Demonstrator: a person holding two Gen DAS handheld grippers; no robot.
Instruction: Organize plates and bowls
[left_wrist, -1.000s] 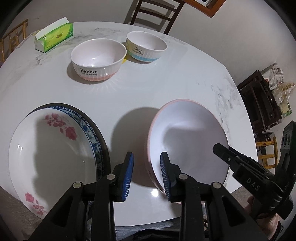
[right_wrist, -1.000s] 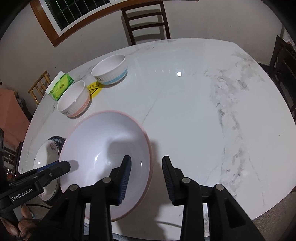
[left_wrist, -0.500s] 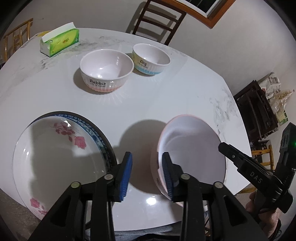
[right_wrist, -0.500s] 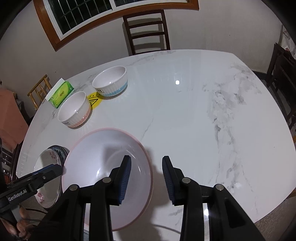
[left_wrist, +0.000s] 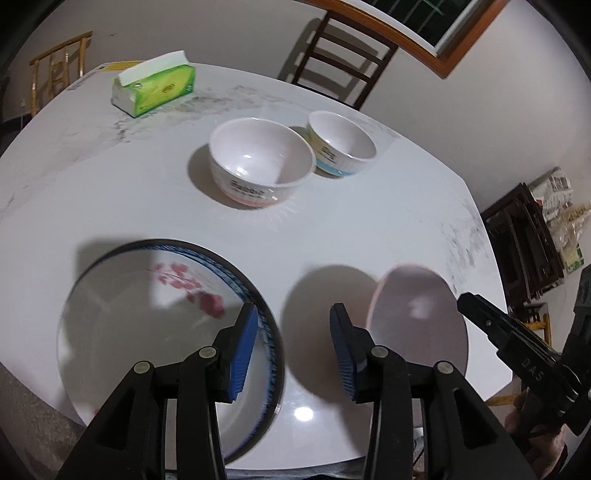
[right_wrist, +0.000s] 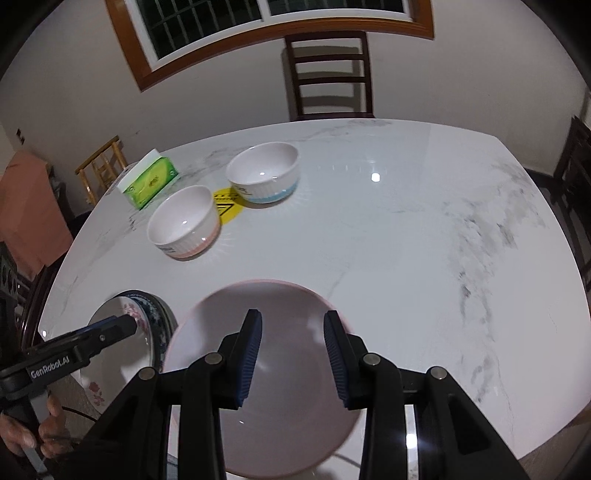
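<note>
Directly beneath your right gripper (right_wrist: 292, 360), jaws apart and empty, lies the pink plate (right_wrist: 295, 439); left gripper (left_wrist: 293, 349), also apart, hovers between both plates.

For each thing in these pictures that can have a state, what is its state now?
left gripper: open, holding nothing
right gripper: open, above the pink plate
pink plate: empty, not gripped
flowered plate: on the blue-rimmed plate
pink-banded bowl: upright, empty
blue-banded bowl: upright, empty
tissue pack: opened

On the surface (right_wrist: 388, 240), two plates are sitting near: flowered plate (right_wrist: 122, 332) left, plain plate (right_wrist: 280, 391) right. Two bowls (right_wrist: 183, 226) (right_wrist: 263, 172) are sitting farther, a tissue pack (right_wrist: 149, 181) lying left of them.
</note>
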